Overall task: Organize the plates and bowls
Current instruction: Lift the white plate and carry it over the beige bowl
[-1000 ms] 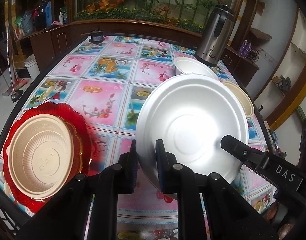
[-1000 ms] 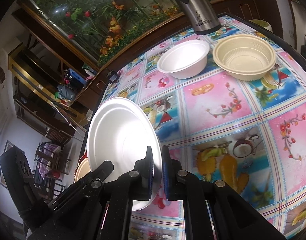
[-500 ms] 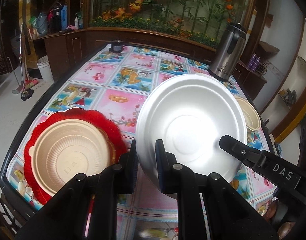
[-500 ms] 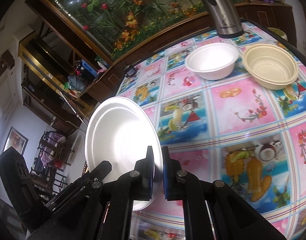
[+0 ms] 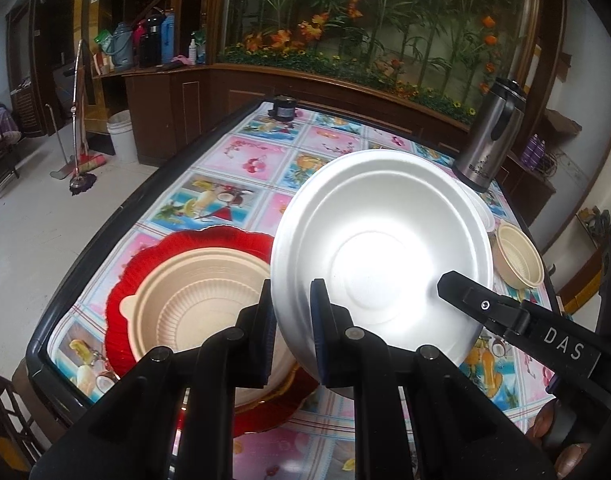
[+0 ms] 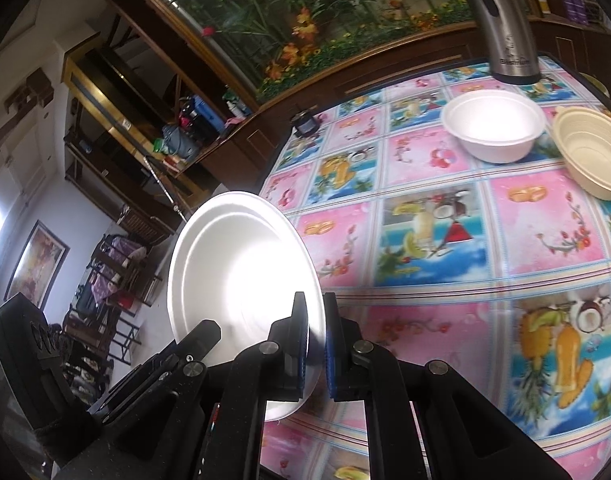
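Both grippers are shut on the rim of one white foam plate, held tilted above the table. My left gripper pinches its near left rim. My right gripper pinches the opposite rim of the plate, and its fingertip shows at the right in the left wrist view. Below left, a beige ribbed bowl sits on a red scalloped plate. A white foam bowl and a beige bowl stand at the far right of the table.
A steel thermos jug stands at the table's far right corner. A small dark jar sits at the far edge. The table has a fruit-patterned cloth and a dark raised rim. Wooden cabinets and a flower display lie beyond.
Both grippers have carried the white plate leftward and higher, over the edge of the red plate and beige bowl. The grip on the plate is unchanged.
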